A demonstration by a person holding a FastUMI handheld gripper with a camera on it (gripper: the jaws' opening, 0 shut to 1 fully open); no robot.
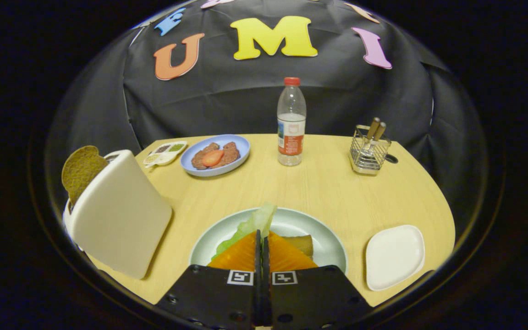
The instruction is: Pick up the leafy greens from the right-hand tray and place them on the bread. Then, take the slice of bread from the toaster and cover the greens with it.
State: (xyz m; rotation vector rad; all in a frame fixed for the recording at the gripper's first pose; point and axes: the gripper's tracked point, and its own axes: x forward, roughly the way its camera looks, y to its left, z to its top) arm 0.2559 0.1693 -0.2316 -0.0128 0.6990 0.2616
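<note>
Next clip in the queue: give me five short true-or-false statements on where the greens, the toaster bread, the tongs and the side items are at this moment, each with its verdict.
1. The tongs are closed over the pale green plate, with the leafy greens at their tips. True.
2. The white tray right of the plate holds greens. False: it is bare; the greens are over the plate.
3. A slice of bread sticks up out of the toaster. True.
4. The water bottle lies on its side. False: it stands upright, red cap on top.
5. The blue plate beyond the toaster is bare. False: it carries brown food and a red slice.
</note>
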